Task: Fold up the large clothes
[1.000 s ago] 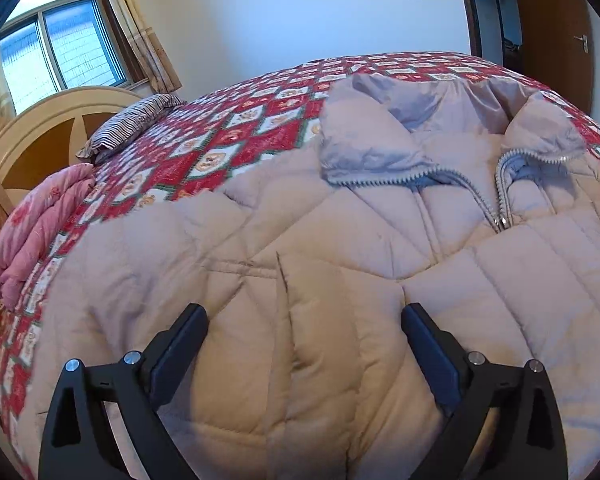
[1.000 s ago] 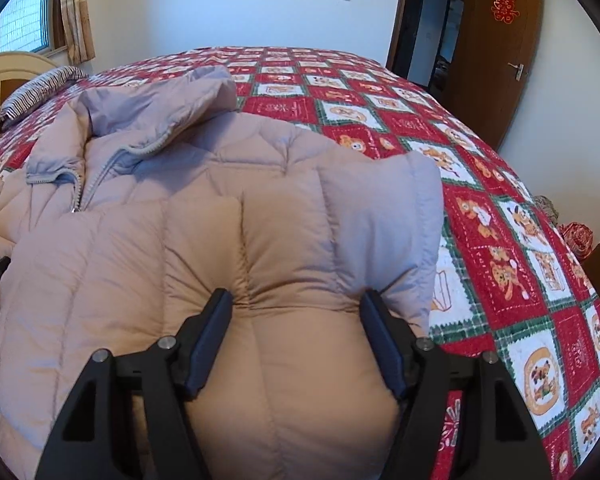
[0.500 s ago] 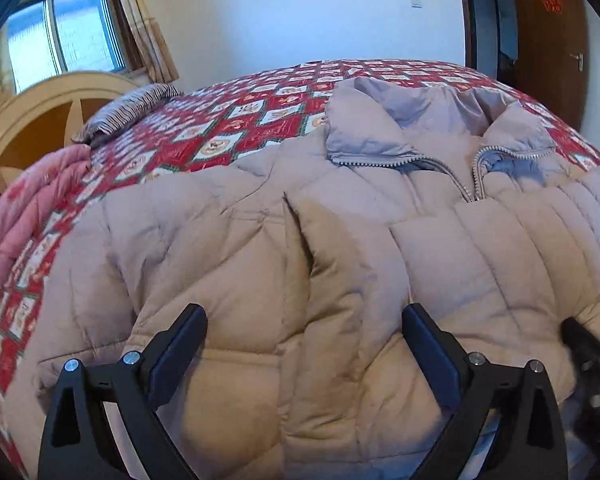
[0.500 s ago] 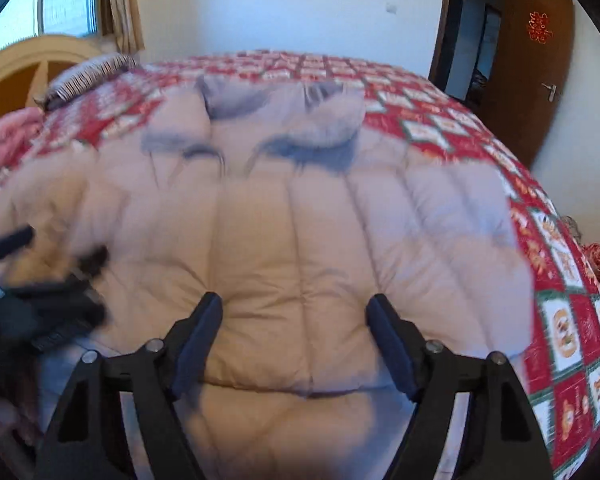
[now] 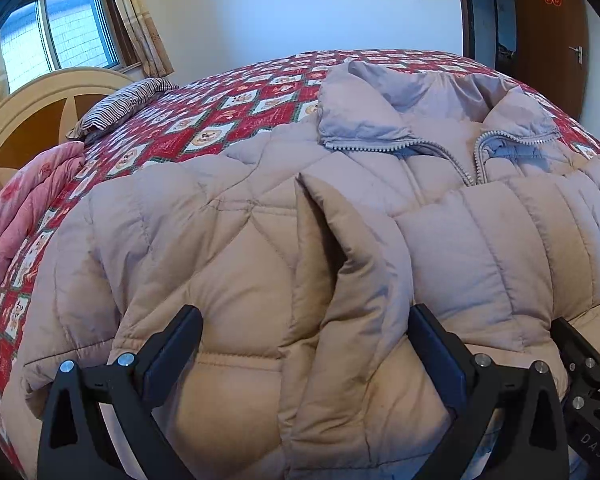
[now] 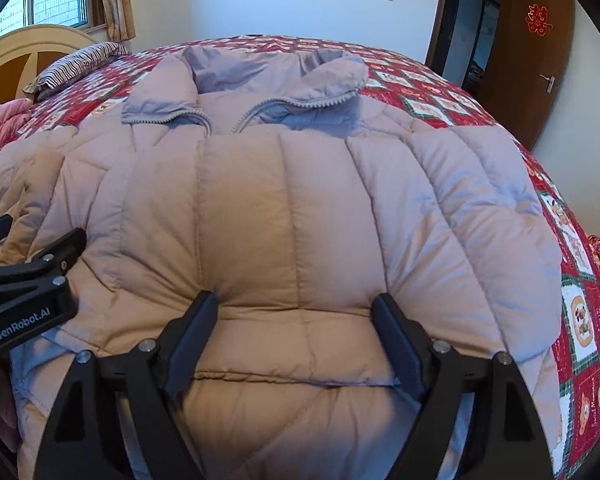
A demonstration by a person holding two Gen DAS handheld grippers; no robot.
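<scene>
A large beige quilted down jacket (image 5: 260,248) lies front up on the bed, collar and zipper (image 5: 472,160) at the far end. Both sleeves are folded in over the chest. It also fills the right wrist view (image 6: 292,216). My left gripper (image 5: 304,328) is open, its jaws wide apart over the left folded sleeve near the hem. My right gripper (image 6: 296,316) is open over the right folded sleeve at the hem. The left gripper shows at the left edge of the right wrist view (image 6: 28,276). Neither gripper holds fabric.
The bed has a red patterned quilt (image 5: 228,116). A striped pillow (image 5: 120,104) and a pink blanket (image 5: 28,208) lie at the left by the cream headboard (image 5: 40,112). A brown door (image 6: 536,52) stands at the right.
Both grippers have drawn back towards the hem and moved closer together. The sleeves now lie folded over the chest. The jaws have stayed open.
</scene>
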